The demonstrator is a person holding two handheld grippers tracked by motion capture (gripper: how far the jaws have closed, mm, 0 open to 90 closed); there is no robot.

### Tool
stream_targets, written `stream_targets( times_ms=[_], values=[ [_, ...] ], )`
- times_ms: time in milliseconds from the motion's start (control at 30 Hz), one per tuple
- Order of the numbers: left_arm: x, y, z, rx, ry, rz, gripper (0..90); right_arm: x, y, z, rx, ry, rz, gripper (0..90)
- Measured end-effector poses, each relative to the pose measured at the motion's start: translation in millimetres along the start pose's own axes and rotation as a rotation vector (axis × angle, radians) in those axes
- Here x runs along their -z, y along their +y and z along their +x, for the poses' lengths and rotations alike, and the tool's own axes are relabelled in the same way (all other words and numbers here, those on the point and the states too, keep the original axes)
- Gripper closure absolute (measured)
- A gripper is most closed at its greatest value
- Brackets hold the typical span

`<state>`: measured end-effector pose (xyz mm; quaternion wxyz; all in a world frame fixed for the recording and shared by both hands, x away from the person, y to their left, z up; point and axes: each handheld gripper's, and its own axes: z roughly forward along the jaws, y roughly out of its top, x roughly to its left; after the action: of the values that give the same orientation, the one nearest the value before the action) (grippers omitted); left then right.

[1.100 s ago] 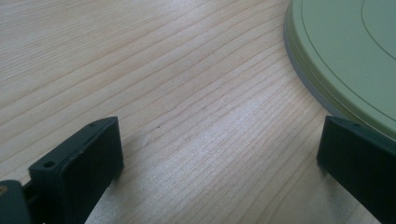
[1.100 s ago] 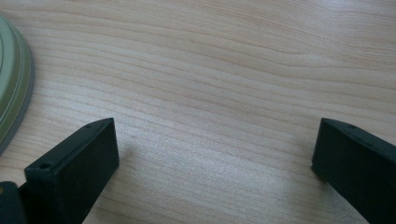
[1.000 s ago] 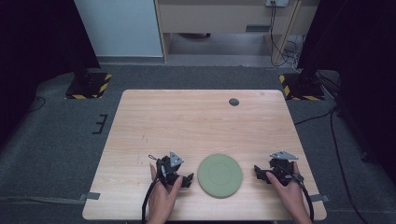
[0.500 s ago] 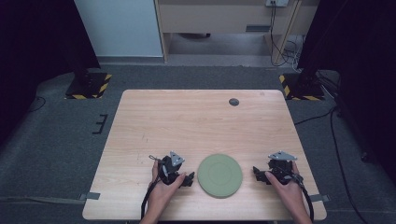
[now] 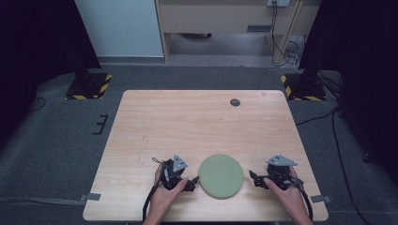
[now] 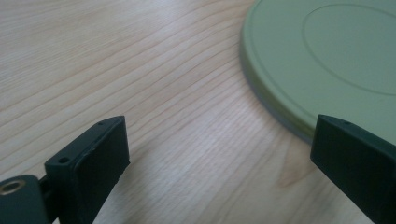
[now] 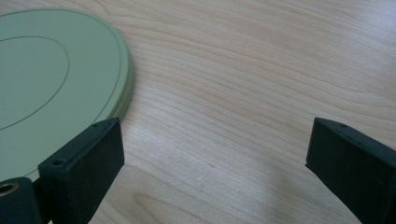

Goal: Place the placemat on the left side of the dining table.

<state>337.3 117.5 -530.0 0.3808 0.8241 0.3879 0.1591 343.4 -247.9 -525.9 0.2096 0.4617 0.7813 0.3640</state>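
A flat, round, pale green plate lies on the wooden table near its front edge. My left gripper rests on the table just left of the plate, jaws open and pointing at its rim. The left gripper view has the plate's edge at the upper right, with my left gripper wide open over bare wood. My right gripper sits right of the plate, also open. In the right gripper view the plate lies at the left, by the left jaw of my right gripper.
A small dark round disc is set in the table near its far edge. Grey carpet surrounds the table, with yellow-black striped stand bases at both far corners and a wooden cabinet behind.
Both hands and grippers have shifted only slightly; the right gripper edged a little towards the plate. The plate has not moved.
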Motion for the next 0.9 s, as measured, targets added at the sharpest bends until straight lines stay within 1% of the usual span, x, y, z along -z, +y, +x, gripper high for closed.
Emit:
stream_targets(
  times_ms=[33,67,100,133,233,333,400,467,500,533,600,633,667,700,800,900],
  values=[
    [0.0,0.0,0.0,0.0,0.0,0.0,4.0,0.0,0.0,0.0,0.0,0.0,0.0,4.6],
    [1.4,0.8,-4.7,-0.008,-0.022,-0.015,3.9,0.2,0.5,2.4,0.002,0.008,-0.006,4.8],
    [1.6,0.6,-7.3,-0.018,-0.03,-0.012,3.9,0.6,0.9,3.4,0.004,0.01,-0.006,4.8],
    [1.6,0.6,-7.3,-0.018,-0.03,-0.012,3.8,0.6,0.9,3.4,0.004,0.01,-0.006,4.8],
    [3.9,-1.2,-15.3,-0.039,-0.053,-0.001,3.9,1.6,1.9,7.4,0.013,0.022,-0.01,4.9],
    [9.8,-3.0,-20.3,-0.039,-0.066,-0.01,3.9,2.4,1.6,11.7,0.017,0.036,-0.007,4.8],
    [10.4,-2.9,-20.9,-0.042,-0.064,-0.009,3.1,3.7,1.3,14.4,0.031,0.05,-0.007,4.8],
    [7.1,-3.5,-21.1,-0.037,-0.066,0.01,3.4,3.2,1.0,15.2,0.038,0.058,-0.002,4.8],
    [7.1,-3.5,-21.1,-0.037,-0.066,0.01,3.6,3.2,1.0,15.2,0.038,0.058,-0.002,4.8],
    [5.3,-3.4,-22.0,-0.041,-0.063,0.021,3.6,2.7,0.8,15.7,0.039,0.058,-0.001,4.8],
    [4.7,-2.8,-23.2,-0.037,-0.054,0.01,4.5,1.8,0.6,16.8,0.044,0.065,0.004,4.8],
    [3.6,-2.3,-24.1,-0.046,-0.053,0.012,4.8,0.9,0.4,18.1,0.048,0.07,0.008,4.8],
    [3.6,-2.3,-24.1,-0.046,-0.053,0.012,4.7,0.9,0.4,18.1,0.048,0.07,0.008,4.8],
    [1.9,-2.9,-24.4,-0.048,-0.053,0.022,4.7,0.2,0.1,19.0,0.05,0.072,0.011,4.9],
    [1.2,-3.7,-22.6,-0.034,-0.058,0.025,3.9,-3.1,-0.9,22.4,0.073,0.075,0.029,4.9],
    [0.8,-3.7,-22.4,-0.034,-0.056,0.026,3.2,-3.7,-0.9,24.8,0.073,0.075,0.033,4.9]
  ],
)
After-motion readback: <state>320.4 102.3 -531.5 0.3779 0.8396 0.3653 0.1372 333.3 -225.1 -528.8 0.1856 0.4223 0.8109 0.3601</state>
